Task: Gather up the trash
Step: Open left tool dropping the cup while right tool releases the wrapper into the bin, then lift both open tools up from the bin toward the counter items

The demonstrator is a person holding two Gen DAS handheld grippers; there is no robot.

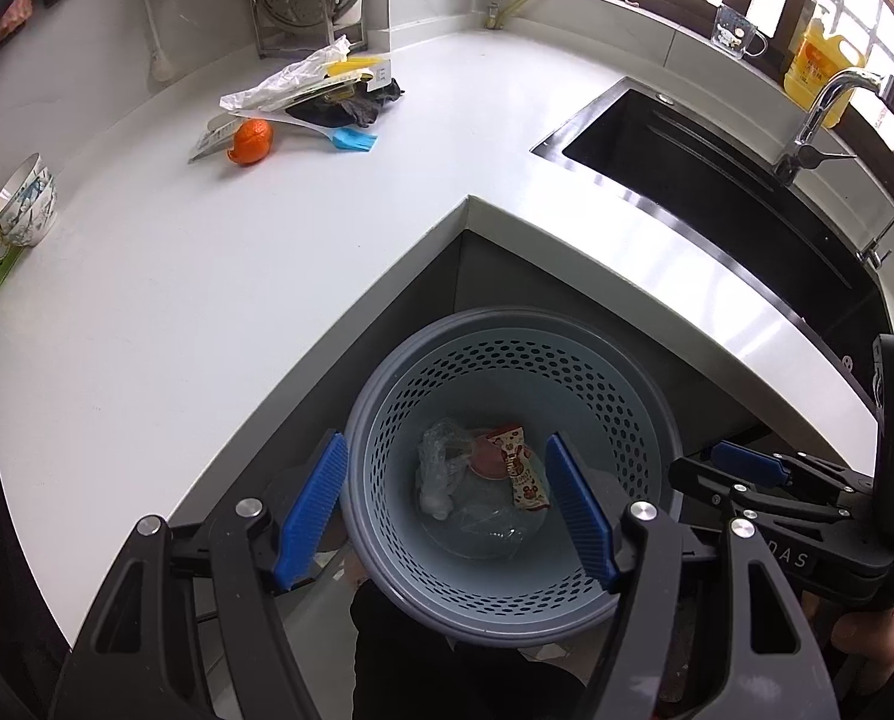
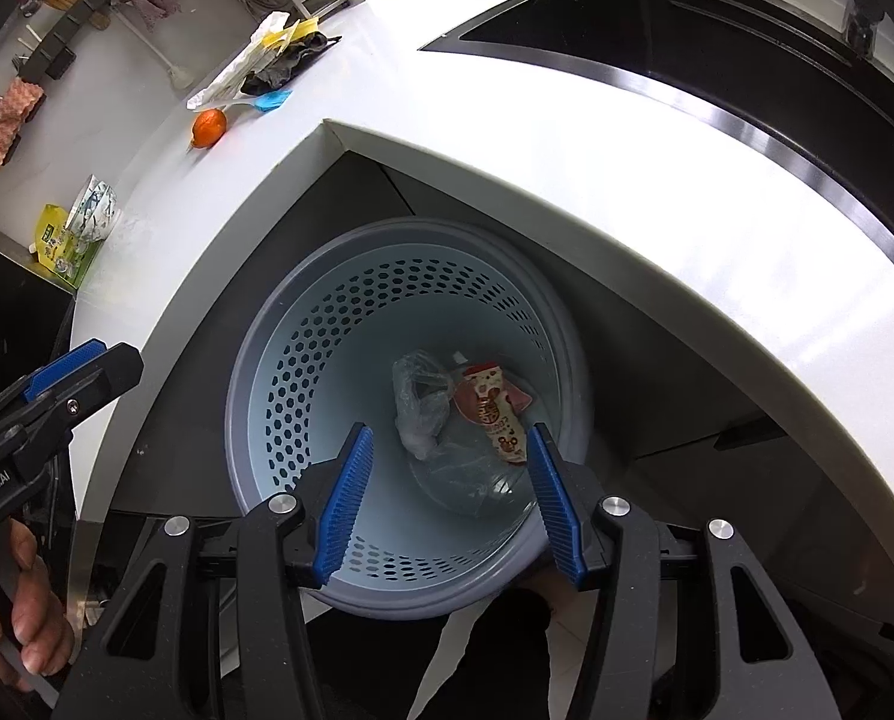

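The tabletop [image 1: 177,312] wraps in an L around the bin [image 1: 507,468], which stands on the floor in the inner corner below its edge. Both grippers hang above the bin's mouth — the left gripper [image 1: 447,510] and the right gripper [image 2: 450,498] each with jaws spread wide and nothing between the pads. At the bin's bottom lie a crumpled clear bag [image 1: 441,468] and, touching it, a red snack wrapper [image 1: 519,468]. So the drop looks finished, and the step in hand is the release. Up on the tabletop, well away from the bin, a wrapper pile [image 1: 303,81] lies with an orange peel [image 1: 249,141] just beside it. The next move, I judge, calls for lifting clear of the bin and reaching far across for those scraps.
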